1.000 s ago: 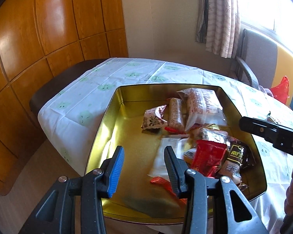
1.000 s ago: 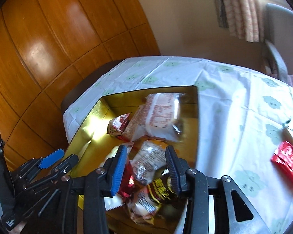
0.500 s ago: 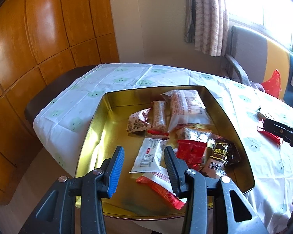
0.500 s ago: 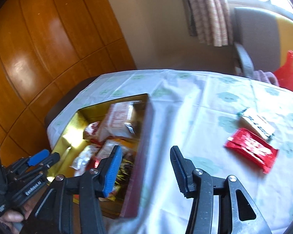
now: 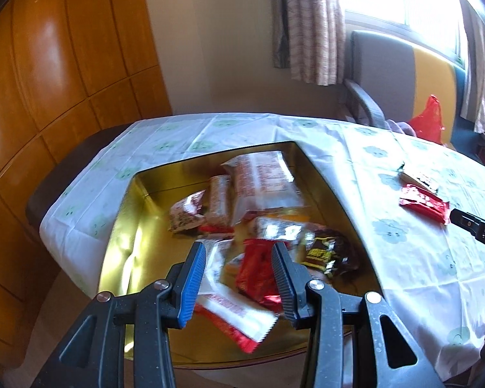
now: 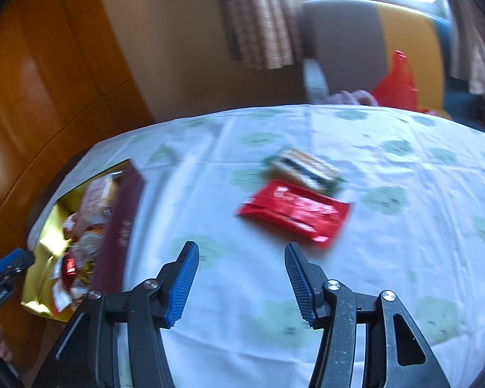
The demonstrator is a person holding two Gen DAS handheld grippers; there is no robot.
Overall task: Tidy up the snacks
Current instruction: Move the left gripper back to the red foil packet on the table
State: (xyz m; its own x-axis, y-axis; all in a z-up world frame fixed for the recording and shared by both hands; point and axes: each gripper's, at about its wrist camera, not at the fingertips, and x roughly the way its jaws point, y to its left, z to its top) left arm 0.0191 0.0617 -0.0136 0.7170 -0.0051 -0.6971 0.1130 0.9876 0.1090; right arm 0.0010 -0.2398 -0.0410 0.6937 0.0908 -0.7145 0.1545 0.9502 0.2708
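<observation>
Right wrist view: right tongs [image 6: 241,266] swung off gold tin [image 6: 45,226] since 1 s ago, now over desk [image 6: 404,258]; jaws opening, empty.
Left tongs [image 5: 239,274]: part open, empty, above tin.
Red snack pkt [image 6: 294,210]: flat on desk, glossy, touching green-tan pkt [image 6: 304,168].

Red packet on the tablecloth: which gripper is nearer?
Right. The right gripper hangs just short of the red packet, jaws opening, empty; the left gripper is over the gold tin.

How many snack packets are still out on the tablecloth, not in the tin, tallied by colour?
Red packet: 1
Packet with a dark and pale wrapper: 1
Total outside the gold tin: 2
</observation>
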